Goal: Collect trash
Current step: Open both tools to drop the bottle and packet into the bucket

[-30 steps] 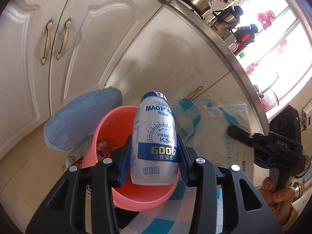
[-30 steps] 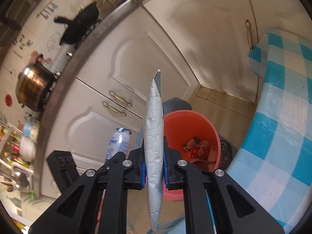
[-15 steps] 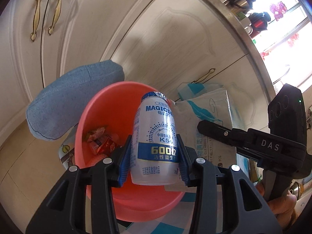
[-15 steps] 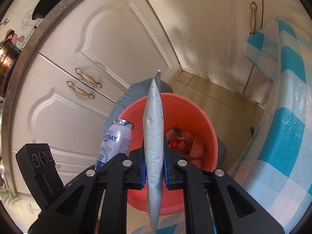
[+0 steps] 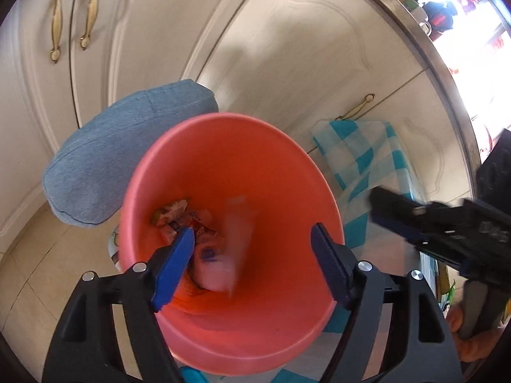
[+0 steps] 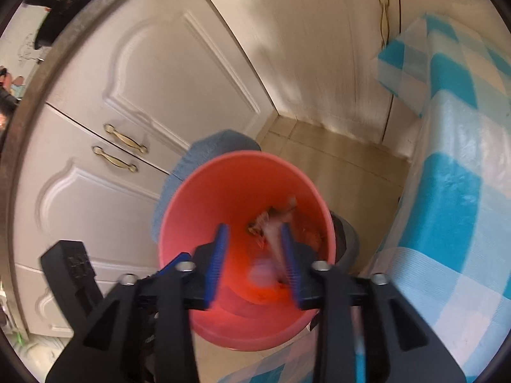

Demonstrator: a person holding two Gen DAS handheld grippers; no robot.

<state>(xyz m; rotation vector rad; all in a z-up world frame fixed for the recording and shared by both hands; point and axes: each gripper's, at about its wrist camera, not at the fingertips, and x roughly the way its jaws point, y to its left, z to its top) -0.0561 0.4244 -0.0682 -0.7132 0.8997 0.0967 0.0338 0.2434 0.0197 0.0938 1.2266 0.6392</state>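
Bin: the round pink plastic bin (image 5: 255,328) stands on the floor. Its wide open mouth is right under both grippers. Its walls are smooth.
Left gripper: the left gripper (image 5: 252,261) hangs over the bin mouth. Its jaws are opening, and its blue pads (image 5: 174,265) are far apart and press on nothing.
Right gripper: the right gripper (image 6: 254,266) hangs over the bin too. Its jaws are opening, and its ridged blue pads (image 6: 218,265) hold nothing.
Bottle: a white bottle (image 5: 214,268) is a blur inside the bin. Its writing is too smeared to read.
Pouch: a long silver pouch (image 5: 238,223) is a blur just beside the bottle, inside the bin.
Old trash: crumpled wrappers (image 5: 174,214) lie at the bottom.
Room left: the bin is deep and mostly bare inside.
Edges: a soft blue denim cushion (image 5: 105,166) touches the far rim. White cabinet doors (image 6: 127,76) with gold handles stand close behind. A table with a blue and white check cloth (image 6: 453,191) stands just beside the bin.
Floor: pale tiles (image 6: 335,153) show between cabinets and cloth.
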